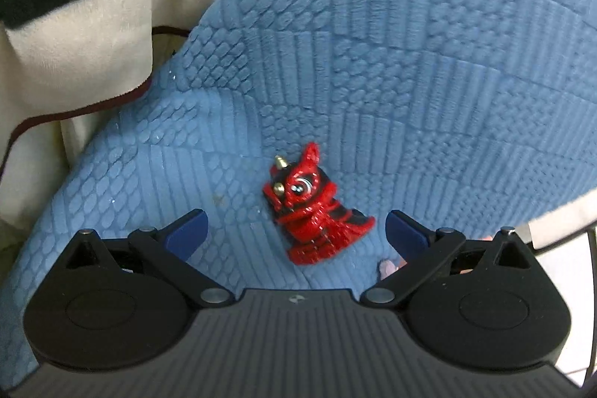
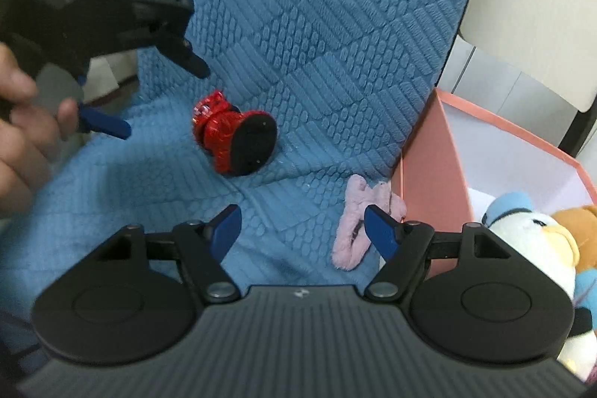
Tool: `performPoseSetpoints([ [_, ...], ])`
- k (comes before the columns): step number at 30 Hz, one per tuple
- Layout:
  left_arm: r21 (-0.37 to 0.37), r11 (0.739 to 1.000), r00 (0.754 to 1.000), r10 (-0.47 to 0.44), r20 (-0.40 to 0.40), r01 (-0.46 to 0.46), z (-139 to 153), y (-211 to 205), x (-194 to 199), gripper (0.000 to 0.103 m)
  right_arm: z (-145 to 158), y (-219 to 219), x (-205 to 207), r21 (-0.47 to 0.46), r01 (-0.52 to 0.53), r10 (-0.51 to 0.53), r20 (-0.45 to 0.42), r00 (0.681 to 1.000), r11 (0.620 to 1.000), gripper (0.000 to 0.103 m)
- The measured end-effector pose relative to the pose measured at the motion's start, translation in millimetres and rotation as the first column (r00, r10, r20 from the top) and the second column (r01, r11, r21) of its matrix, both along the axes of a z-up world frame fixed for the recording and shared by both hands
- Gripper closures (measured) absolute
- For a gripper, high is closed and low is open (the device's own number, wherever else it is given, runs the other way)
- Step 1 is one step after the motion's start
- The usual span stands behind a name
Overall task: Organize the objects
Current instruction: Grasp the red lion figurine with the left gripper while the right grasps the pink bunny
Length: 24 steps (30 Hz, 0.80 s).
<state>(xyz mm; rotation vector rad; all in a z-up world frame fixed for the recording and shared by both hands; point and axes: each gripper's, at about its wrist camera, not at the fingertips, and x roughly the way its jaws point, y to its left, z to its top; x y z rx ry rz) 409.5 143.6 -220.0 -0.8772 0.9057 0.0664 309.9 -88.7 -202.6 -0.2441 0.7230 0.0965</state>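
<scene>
Above blue cushion (image 1: 410,62), both hand-held grippers (image 1: 294,230) (image 2: 302,226) spread wide, empty, red figurine (image 1: 313,211) seemingly untouched.

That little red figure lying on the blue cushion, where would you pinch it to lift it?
Probably across its narrow red middle. The red figurine lies tipped on its side on the blue cushion, its flat black base facing the right gripper. The open left gripper already straddles it, so come down from above.
</scene>
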Motion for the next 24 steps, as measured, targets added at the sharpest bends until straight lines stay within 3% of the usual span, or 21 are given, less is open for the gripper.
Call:
performPoseSetpoints([
  [3, -0.014, 1.000, 1.000, 0.001, -0.022, -0.002, -9.9, 1.3, 7.6, 0.001, -13.6, 1.8, 13.0, -0.061, 0.036, -0.036, -0.002, 0.999, 0.998, 0.035],
  [8, -0.061, 0.997, 0.998, -0.042, -0.044, 0.040, -22.1, -9.5, 17.7, 0.009, -29.4, -2.2, 26.9, -0.079, 0.115, -0.119, -0.043, 0.992, 0.990, 0.043],
  [17, -0.152, 0.988, 0.998, -0.011, -0.064, 0.002, -45.4, -13.9, 30.4, 0.020, -54.0, -10.1, 41.9, -0.132, 0.220, -0.231, -0.079, 0.970, 0.967, 0.072],
  [24, -0.183, 0.982, 0.998, 0.023, -0.064, -0.034, -58.0, -12.3, 40.9, 0.023, -64.5, -13.4, 54.6, -0.107, 0.272, -0.283, -0.103, 0.954, 0.956, 0.074],
])
